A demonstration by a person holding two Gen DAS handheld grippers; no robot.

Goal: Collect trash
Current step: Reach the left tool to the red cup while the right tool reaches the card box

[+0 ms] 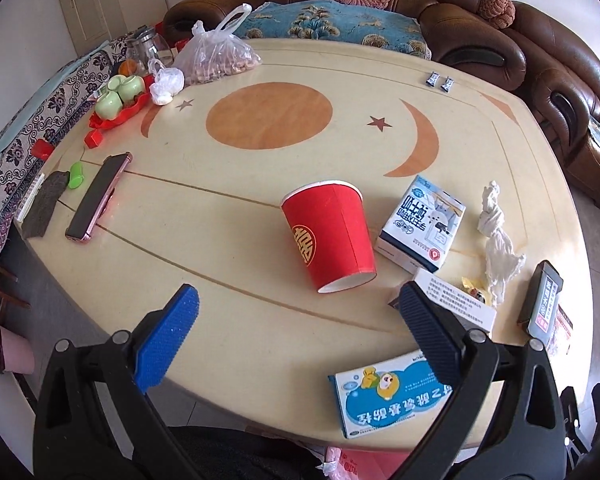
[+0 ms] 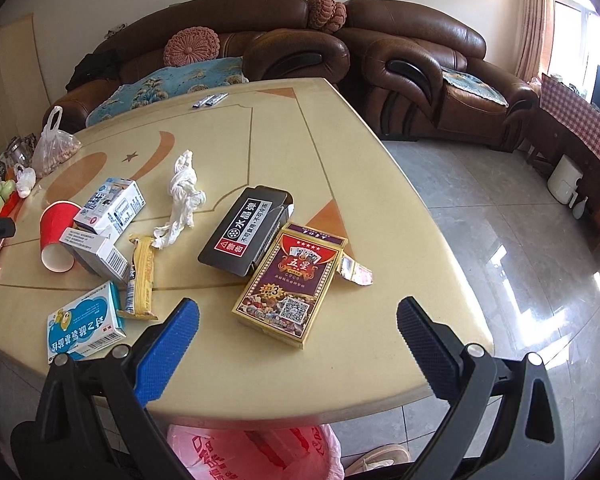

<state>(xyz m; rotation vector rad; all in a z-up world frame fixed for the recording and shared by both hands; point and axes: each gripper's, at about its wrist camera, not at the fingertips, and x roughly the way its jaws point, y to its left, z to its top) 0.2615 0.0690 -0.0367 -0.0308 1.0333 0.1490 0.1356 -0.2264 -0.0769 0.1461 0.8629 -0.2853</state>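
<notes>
Left gripper (image 1: 298, 308) hovers at the near table edge, jaws spread wide and empty. In the lower right of the left wrist view a blue cartoon medicine box (image 1: 388, 394) lies just beside its right finger. Beyond the jaws, at frame centre, a red paper cup (image 1: 328, 236) lies on its side on the cream table (image 1: 240, 248), touching nothing visible. To its right stand a blue-and-white carton (image 1: 422, 228) and a twisted white tissue (image 1: 496, 240).

Right gripper (image 2: 298, 314) is likewise wide open, holding nothing. Directly ahead, at centre of the right wrist view, lies a playing-card box (image 2: 292, 284), its far corner overlapping a black carton (image 2: 246, 236). A yellow snack wrapper (image 2: 142, 276) lies centre left. A pink bag (image 2: 256, 454) sits below the table edge at the bottom of the frame. A brown leather sofa (image 2: 416, 52) spans the top.
</notes>
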